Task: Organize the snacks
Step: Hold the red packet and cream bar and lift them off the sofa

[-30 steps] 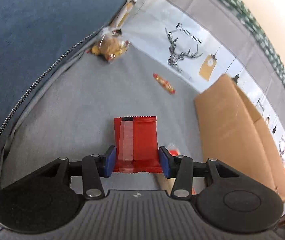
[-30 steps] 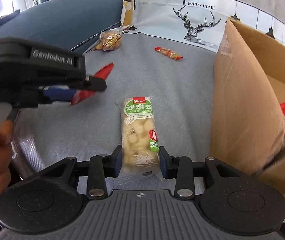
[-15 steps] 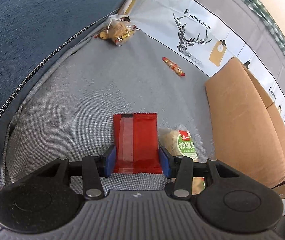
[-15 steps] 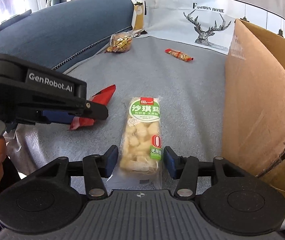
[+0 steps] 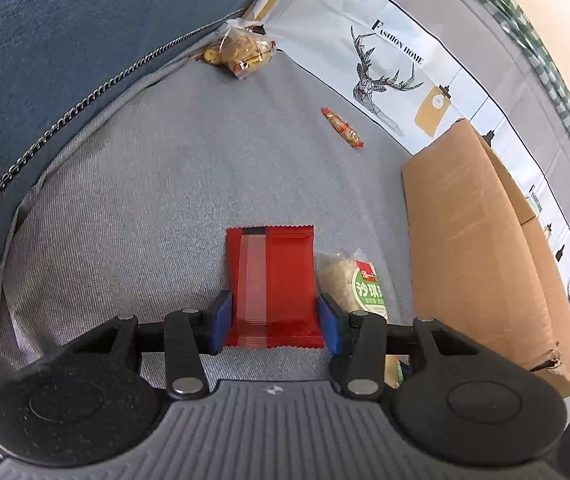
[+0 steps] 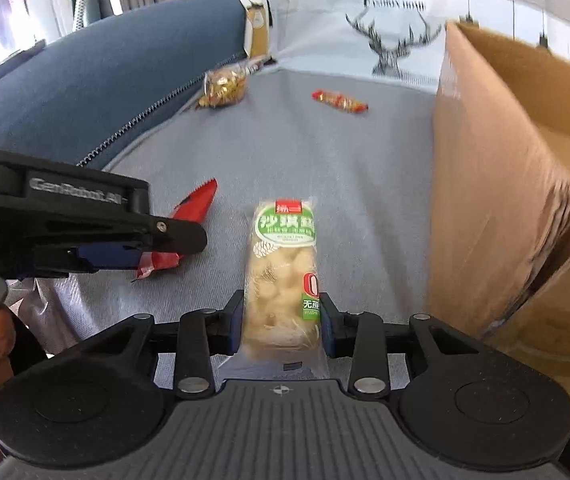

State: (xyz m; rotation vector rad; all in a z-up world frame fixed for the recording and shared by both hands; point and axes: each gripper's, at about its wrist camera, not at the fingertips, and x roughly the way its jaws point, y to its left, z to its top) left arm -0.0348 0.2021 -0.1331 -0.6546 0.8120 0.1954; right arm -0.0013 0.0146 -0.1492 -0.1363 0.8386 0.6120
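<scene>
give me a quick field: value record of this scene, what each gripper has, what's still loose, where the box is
surface: grey sofa seat
left hand-held gripper: shut on red packet
right hand-held gripper: shut on green-label snack bar
loose snacks: clear bag of gold-wrapped candies at the far corner; small red-and-yellow candy near the deer-print cover
container: cardboard box, open, to the right of both grippers
box contents: something red inside, too blurred to identify
</scene>
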